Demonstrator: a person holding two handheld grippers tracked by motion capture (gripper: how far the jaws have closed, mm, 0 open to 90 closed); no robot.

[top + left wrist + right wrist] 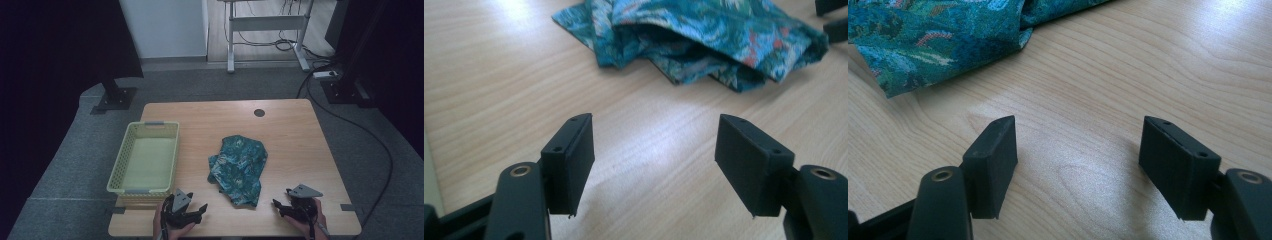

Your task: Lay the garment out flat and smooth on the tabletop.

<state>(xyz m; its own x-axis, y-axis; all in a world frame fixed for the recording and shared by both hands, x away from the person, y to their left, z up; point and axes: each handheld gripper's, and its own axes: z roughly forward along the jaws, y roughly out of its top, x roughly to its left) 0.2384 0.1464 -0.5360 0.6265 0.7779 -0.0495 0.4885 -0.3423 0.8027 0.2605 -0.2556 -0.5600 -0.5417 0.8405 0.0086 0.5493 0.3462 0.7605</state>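
Nothing has been picked up so far: the green patterned cloth (239, 169) lies crumpled on the bench (300, 145), a little right of centre, and the yellow basket (145, 158) at the left side stands empty. Judging by the layout, the cloth likely has to be tidied or moved into the basket, so all of that work is left.

The left hand-held gripper (192, 212) sits near the front edge of the bench with its jaws wide apart, holding nothing, the cloth lying just ahead of it in the left gripper view (704, 45). The right hand-held gripper (284, 205) is also at the front edge, jaws spread and empty, with a corner of the cloth close by.

Bare wood surrounds the cloth on all sides, giving free room to reach in; the basket is near the left gripper and the bench's left edge
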